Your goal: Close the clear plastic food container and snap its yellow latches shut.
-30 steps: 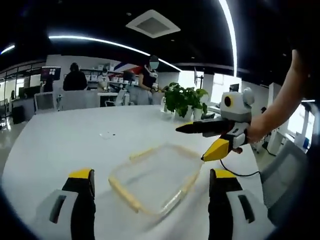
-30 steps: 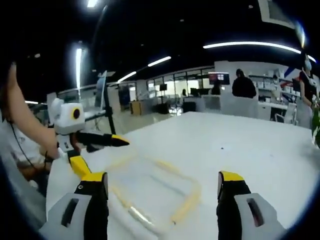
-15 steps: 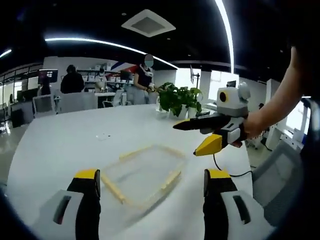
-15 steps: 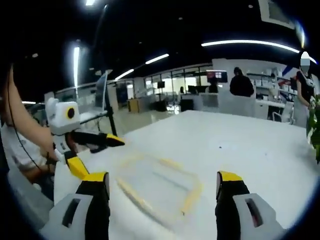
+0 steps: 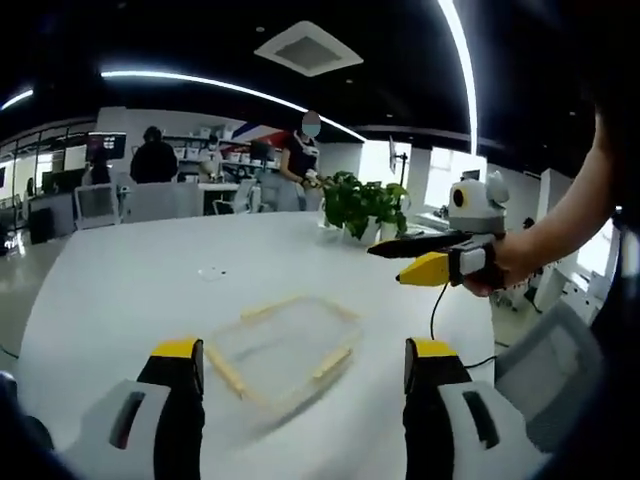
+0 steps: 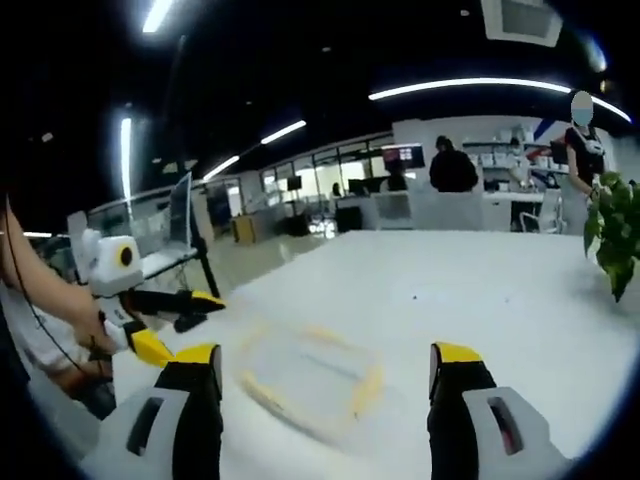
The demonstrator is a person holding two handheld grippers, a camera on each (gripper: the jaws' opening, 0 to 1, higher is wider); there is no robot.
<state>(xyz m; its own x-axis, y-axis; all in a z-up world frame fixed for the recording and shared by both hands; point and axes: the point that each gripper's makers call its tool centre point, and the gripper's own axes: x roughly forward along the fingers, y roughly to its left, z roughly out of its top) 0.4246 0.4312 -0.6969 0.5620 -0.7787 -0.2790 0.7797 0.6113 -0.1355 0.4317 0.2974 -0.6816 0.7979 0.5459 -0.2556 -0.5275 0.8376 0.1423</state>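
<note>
Apparently between steps: clear container (image 5: 283,345) with yellow latches (image 5: 332,362) flat on white table (image 5: 130,270), just beyond and between left gripper (image 5: 297,370) jaws, spread wide, nothing held. Right gripper (image 6: 327,375) likewise spread and empty, hovering off the container's right side, well apart. Lid looks seated, though blur hides latch state. Next: descend to a latch and press it down

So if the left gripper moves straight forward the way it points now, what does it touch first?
Probably the clear container with yellow latches on the white table; it lies right ahead between the open left gripper fingers. Depth is unclear, so it might pass just above.
</note>
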